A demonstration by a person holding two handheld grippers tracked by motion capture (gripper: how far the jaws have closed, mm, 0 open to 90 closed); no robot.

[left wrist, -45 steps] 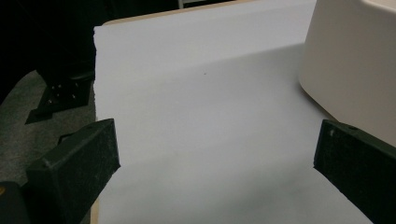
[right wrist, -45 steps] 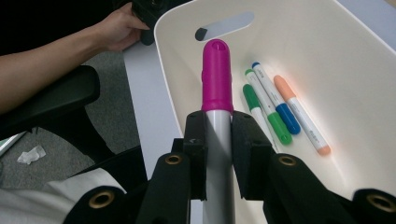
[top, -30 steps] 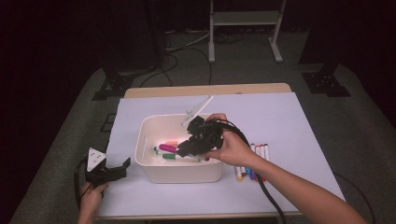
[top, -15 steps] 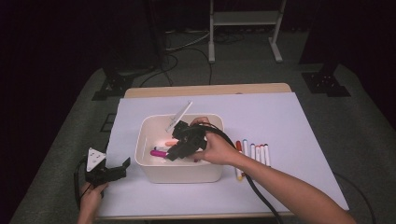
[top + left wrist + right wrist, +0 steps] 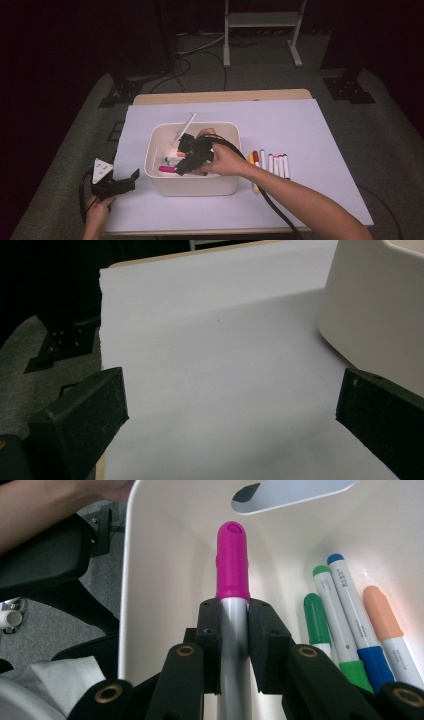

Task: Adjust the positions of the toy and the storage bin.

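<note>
A white bin stands mid-table with several markers lying in it. My right gripper reaches down inside it, pointing at the left wall, and is shut on a marker with a grey barrel and a magenta cap. In the right gripper view the jaws pinch the barrel just below the magenta cap, close to the bin wall. Green, blue and orange markers lie beside it. My left gripper rests open at the table's front left, jaws wide with nothing between them.
A row of several markers lies on the white sheet just right of the bin. The bin's outer wall stands close to the right of the left gripper. Dark stands and cables sit on the floor beyond the table.
The right hand has carried the magenta-capped marker leftward and down, deeper into the bin. The left gripper has stayed where it was.
</note>
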